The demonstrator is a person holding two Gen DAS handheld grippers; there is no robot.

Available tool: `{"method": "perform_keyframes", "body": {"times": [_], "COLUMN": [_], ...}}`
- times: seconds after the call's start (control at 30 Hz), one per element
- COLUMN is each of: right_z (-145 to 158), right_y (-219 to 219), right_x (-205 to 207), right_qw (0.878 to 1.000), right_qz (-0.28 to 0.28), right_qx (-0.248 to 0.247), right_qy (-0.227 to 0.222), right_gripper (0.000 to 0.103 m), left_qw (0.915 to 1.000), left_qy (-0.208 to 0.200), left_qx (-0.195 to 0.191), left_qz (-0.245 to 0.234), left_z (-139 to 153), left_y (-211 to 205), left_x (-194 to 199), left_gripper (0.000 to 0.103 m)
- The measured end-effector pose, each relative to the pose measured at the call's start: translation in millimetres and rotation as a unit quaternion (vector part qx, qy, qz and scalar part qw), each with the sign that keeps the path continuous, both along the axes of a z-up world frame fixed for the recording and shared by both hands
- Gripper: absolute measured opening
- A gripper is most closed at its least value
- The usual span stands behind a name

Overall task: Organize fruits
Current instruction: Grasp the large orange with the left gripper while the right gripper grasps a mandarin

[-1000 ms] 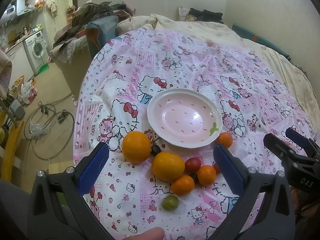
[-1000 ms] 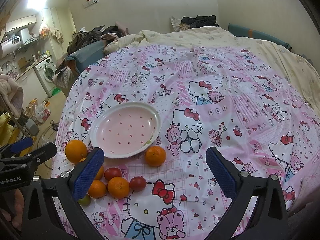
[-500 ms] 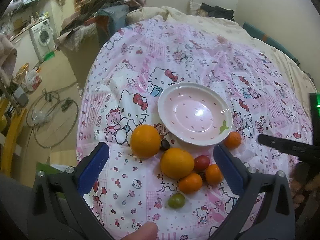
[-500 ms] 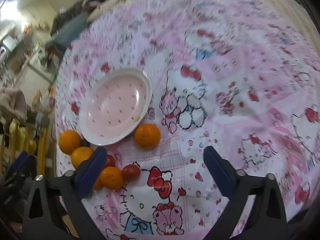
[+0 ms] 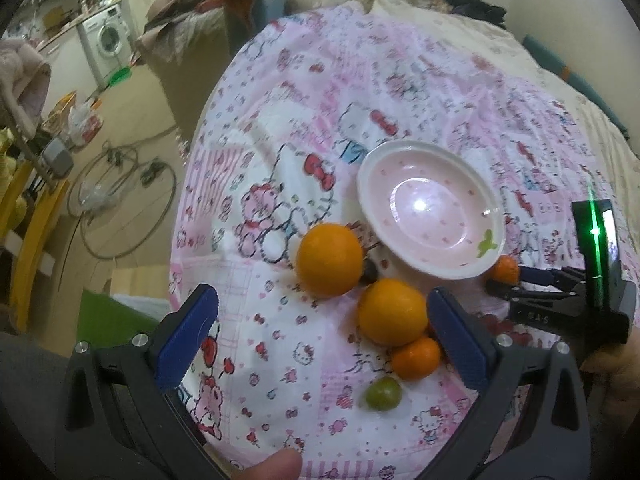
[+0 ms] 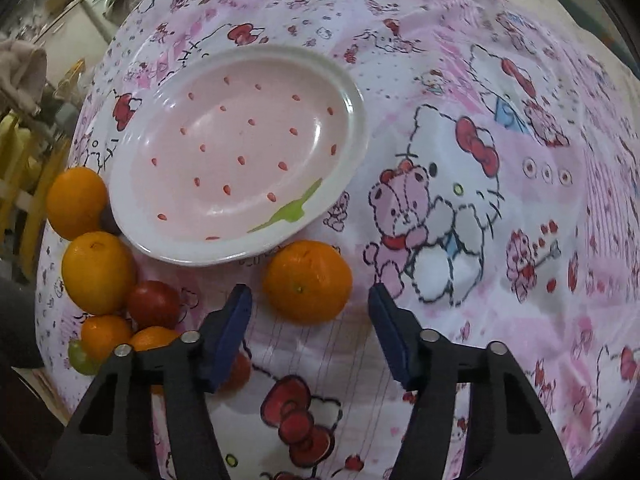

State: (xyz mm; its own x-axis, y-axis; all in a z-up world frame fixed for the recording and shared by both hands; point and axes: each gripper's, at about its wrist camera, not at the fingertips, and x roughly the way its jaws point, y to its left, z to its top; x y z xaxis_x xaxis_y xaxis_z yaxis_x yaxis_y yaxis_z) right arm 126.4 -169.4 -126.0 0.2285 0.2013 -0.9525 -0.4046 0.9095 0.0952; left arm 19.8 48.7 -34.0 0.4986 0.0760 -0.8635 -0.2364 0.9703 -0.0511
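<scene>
An empty pink plate (image 6: 352,120) with a white rim lies on the Hello Kitty cloth; it also shows in the left wrist view (image 5: 492,208). My right gripper (image 6: 310,326) is open just short of a lone mandarin (image 6: 306,280) below the plate, its jaws either side of it and apart from it. The same mandarin (image 5: 506,269) shows by the right gripper's tips in the left view. My left gripper (image 5: 320,334) is open above the cloth. Two big oranges (image 5: 330,259) (image 5: 392,317), a small mandarin (image 5: 416,358), a green fruit (image 5: 383,394) and a red tomato (image 6: 154,304) cluster beside the plate.
The cloth (image 5: 360,80) covers a bed whose left edge drops to a floor with cables (image 5: 120,200). A washing machine (image 5: 106,40) and piled clothes stand at the back left. A yellow chair (image 5: 24,240) is at the far left.
My right gripper has moved down and in toward the lone mandarin, and its jaws have narrowed. My left gripper has come closer to the fruit cluster.
</scene>
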Motion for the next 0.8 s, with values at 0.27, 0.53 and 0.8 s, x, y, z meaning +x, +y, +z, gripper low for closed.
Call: {"method": "perform_keyframes", "body": {"times": [0.27, 0.53, 0.8], "right_z": [6.2, 35.3, 54.0], "right_y": [0.5, -8.0, -27.8], "right_x": [-0.9, -15.4, -24.4], "right_qw": [1.000, 0.997, 0.993], "right_qz": [0.008, -0.006, -0.037], "right_qx": [0.013, 0.067, 0.107], "right_qy": [-0.006, -0.028, -0.041], "right_gripper": [0.045, 0.044, 0.044], "left_qw": [0.9994, 0.9966, 0.9901], "left_qy": [0.034, 0.081, 0.139], "left_qx": [-0.004, -0.013, -0.018], "left_qz": [0.011, 0.002, -0.002], "left_z": [-13.4, -29.3, -69.3], "left_y": [7.8, 3.6, 1.7], "left_x": [8.0, 42.5, 75.6], "left_gripper": [0.103, 0.102, 0.095]}}
